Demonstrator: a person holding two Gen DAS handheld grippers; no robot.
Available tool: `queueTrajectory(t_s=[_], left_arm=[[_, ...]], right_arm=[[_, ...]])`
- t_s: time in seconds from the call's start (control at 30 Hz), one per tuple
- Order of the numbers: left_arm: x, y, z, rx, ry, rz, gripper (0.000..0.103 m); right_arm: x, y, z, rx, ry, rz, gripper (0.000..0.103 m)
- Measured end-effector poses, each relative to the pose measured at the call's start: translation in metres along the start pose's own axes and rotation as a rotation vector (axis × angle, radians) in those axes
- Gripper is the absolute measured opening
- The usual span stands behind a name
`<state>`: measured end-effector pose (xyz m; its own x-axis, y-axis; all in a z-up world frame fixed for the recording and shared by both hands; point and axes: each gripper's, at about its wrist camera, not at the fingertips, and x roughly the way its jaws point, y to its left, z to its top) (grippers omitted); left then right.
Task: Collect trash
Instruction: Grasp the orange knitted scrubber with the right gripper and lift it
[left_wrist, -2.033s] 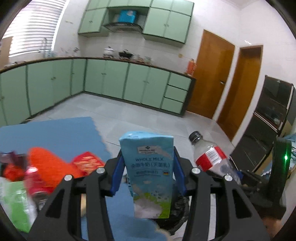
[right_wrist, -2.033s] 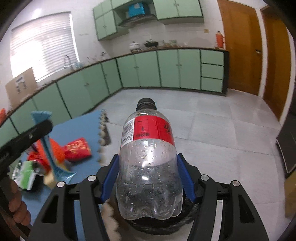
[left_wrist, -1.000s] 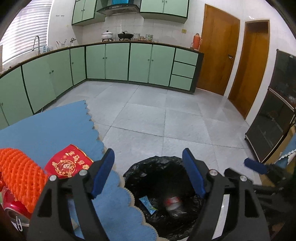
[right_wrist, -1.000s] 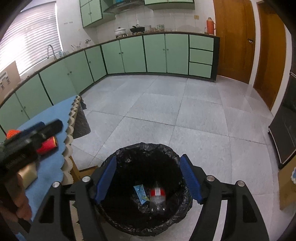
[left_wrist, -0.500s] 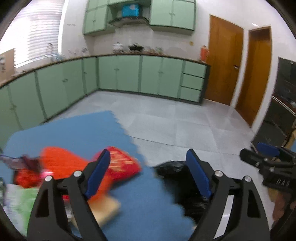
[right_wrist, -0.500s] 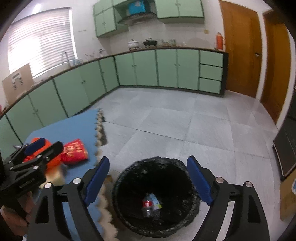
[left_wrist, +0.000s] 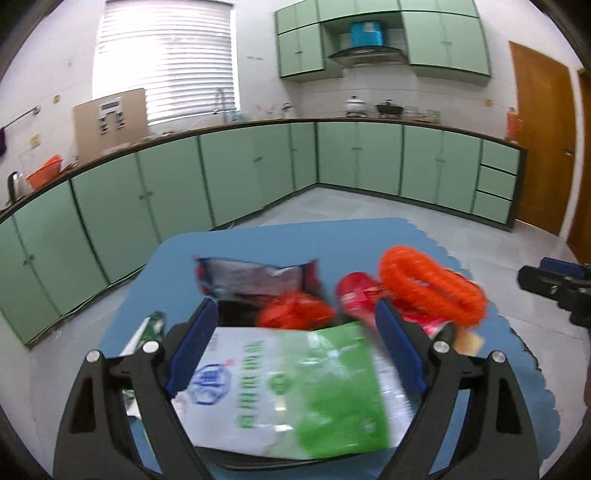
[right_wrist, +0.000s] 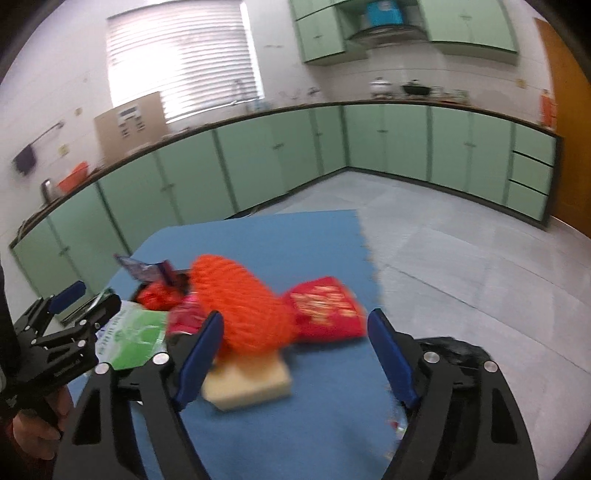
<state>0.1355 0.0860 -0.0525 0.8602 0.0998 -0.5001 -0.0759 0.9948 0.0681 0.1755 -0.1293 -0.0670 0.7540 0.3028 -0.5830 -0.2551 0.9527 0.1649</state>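
Carton, bottle gone; left gripper (left_wrist: 295, 354) wide over green-white bag (left_wrist: 295, 391); right gripper (right_wrist: 295, 354) empty, closing.

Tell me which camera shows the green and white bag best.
The left wrist view: the green and white bag fills the foreground there, blurred, between the left gripper's fingers. The right wrist view shows only part of it, far left, small and partly behind the left gripper.

both wrist views face the same blue mat (left_wrist: 258, 243) closely.
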Motion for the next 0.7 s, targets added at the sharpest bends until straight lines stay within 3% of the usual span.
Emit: queueTrajectory(t_s=[0.27, 0.37, 0.43, 0.57, 0.7], left_arm=[[0.004, 0.028, -0.003, -0.03, 0.017, 0.039, 0.084], [0.003, 0.026, -0.008, -0.038, 0.022, 0.04, 0.084], [0.005, 0.028, -0.009, -0.039, 0.023, 0.038, 0.084], [0.007, 0.028, -0.012, -0.04, 0.023, 0.024, 0.084], [0.004, 0.017, -0.012, -0.036, 0.018, -0.008, 0.084]], right_arm=[[0.055, 0.028, -0.001, -0.029, 0.083, 0.008, 0.069], [0.065, 0.026, -0.004, -0.025, 0.12, 0.026, 0.056], [0.068, 0.025, -0.007, -0.029, 0.139, 0.046, 0.039], [0.061, 0.03, -0.005, -0.061, 0.126, 0.073, 0.014], [0.046, 0.029, 0.001, -0.063, 0.09, 0.113, 0.012]])
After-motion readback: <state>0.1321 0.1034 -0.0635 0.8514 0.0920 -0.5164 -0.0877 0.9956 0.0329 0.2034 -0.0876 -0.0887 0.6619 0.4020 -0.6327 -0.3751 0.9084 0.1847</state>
